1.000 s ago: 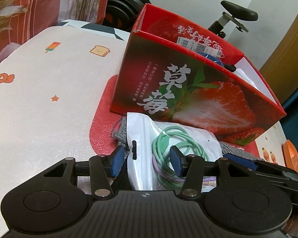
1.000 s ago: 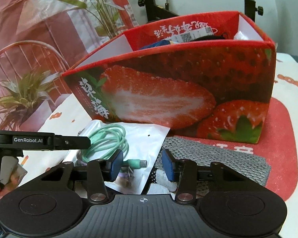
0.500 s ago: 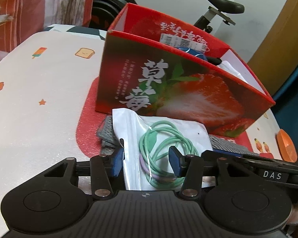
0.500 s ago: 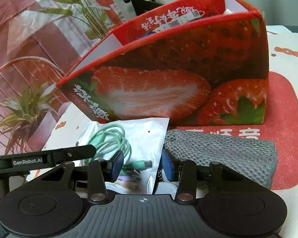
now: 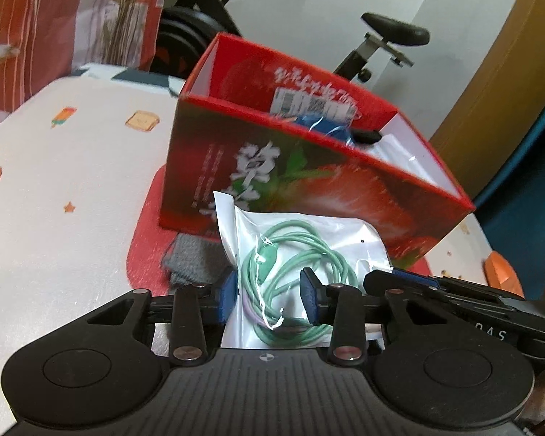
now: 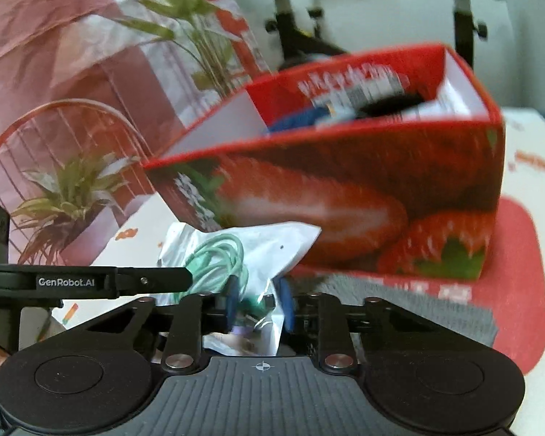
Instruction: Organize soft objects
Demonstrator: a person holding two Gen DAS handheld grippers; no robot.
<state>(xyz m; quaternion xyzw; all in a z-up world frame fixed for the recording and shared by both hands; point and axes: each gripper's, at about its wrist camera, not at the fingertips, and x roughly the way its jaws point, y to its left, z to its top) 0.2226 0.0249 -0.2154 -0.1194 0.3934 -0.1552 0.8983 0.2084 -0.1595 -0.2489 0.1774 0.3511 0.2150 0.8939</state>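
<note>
Clear plastic pouch [image 5: 301, 239] holding a coiled green cable [image 5: 290, 265] is lifted off the desk [image 5: 54, 200], held between both tools in front of the red strawberry box [image 5: 309, 167]. Left tool [image 5: 269, 296] has its blue pads on either side of the pouch's lower part; its jaws have just been closing, with the pouch and cable loops between them, and the pads look to be touching the plastic, which stands up crumpled and tilted towards the box. Right tool [image 6: 259, 303] has also just been closing its jaws and now pinches the pouch's near edge, the plastic bunched tight between its blue pads [image 6: 286, 303]. In the right wrist view the left tool's finger reaches in from the left, beside the cable. A grey knitted cloth [image 6: 418, 301] lies flat on the red mat [image 6: 519, 254] just below the pouch, against the foot of the box. The box stands open on the mat, with a blue item [image 5: 323, 127] and white packaging inside. Both views are blurred, the right one more so.
</note>
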